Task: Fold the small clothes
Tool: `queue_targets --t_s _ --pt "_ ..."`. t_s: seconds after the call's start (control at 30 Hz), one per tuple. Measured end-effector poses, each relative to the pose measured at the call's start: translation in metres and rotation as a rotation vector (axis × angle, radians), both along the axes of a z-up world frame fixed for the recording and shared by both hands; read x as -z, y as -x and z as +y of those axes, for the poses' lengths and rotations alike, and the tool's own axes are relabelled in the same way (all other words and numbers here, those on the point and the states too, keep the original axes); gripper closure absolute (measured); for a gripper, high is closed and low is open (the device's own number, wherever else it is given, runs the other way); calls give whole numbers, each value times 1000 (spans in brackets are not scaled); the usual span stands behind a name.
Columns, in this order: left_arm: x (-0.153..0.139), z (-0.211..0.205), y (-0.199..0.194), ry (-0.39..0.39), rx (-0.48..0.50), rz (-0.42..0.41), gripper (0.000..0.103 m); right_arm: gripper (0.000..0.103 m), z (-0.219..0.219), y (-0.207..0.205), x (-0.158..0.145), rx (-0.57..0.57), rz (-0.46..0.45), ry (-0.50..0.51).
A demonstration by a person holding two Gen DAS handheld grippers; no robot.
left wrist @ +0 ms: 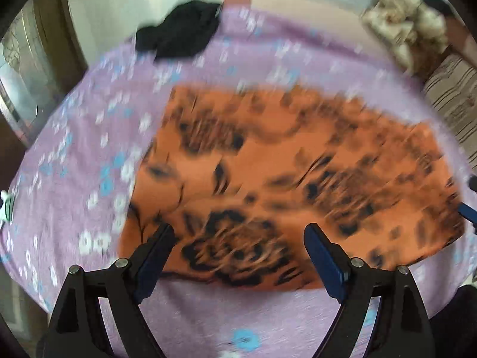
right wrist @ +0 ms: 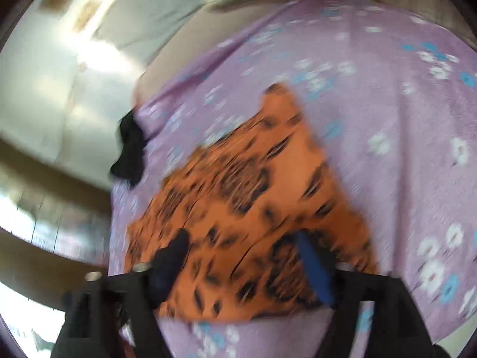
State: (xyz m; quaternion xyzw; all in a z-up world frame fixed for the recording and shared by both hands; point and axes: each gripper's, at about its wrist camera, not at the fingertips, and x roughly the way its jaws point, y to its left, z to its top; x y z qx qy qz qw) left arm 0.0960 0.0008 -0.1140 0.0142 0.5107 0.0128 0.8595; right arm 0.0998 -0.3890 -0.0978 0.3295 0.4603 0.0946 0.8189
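Note:
An orange garment with a black pattern (left wrist: 286,179) lies spread flat on a lilac flowered sheet (left wrist: 74,164). My left gripper (left wrist: 238,231) hovers over the garment's near edge, open, with nothing between its fingers. In the right wrist view the same orange garment (right wrist: 253,203) lies slantwise below my right gripper (right wrist: 241,238), whose jaws stand apart above the cloth without pinching it. That picture is blurred. A blue tip of the right gripper (left wrist: 468,211) shows at the left view's right edge.
A crumpled black garment (left wrist: 182,29) lies at the sheet's far left edge, also seen as the black garment (right wrist: 131,152). A patterned cushion (left wrist: 408,32) and a striped fabric (left wrist: 456,95) sit at the far right. Pale walls lie beyond the bed.

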Motion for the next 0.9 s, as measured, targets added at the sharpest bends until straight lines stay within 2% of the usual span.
queue_targets --t_s 0.03,0.07,0.1,0.13,0.17,0.2,0.27,0.4,0.5,0.6,0.8,0.87,0.9 --pt "12 3 -4 -2 -3 51 12 22 -1 0 14 1 54 21" --pt "12 4 -2 0 8 27 12 28 -11 3 30 51 93 -29" --pt "6 3 0 -11 12 15 12 35 -20 10 27 124 76 -82" --pt "1 3 2 -13 9 21 12 33 -27 18 19 180 78 -115" --pt "-6 5 4 0 0 11 12 31 -31 25 10 200 63 -105" --pt "-13 7 7 23 -9 -18 12 29 -31 36 -4 203 18 -85" --pt "-19 8 10 43 -27 -40 12 24 -25 50 -10 183 -6 -91" --pt "-21 2 11 80 -37 -29 12 23 -16 67 15 174 91 -129" --pt "-20 -14 11 64 -3 -31 12 23 -28 69 29 237 135 -185" --pt "-17 -21 9 53 14 -37 12 23 -40 58 34 253 128 -200" --pt "-15 -35 -1 53 20 -41 12 23 -52 43 35 356 90 -225" --pt "-10 -42 -5 38 31 -41 12 25 -43 32 32 344 70 -192" --pt "-3 -46 -9 19 42 -25 12 34 -41 30 31 329 65 -159"
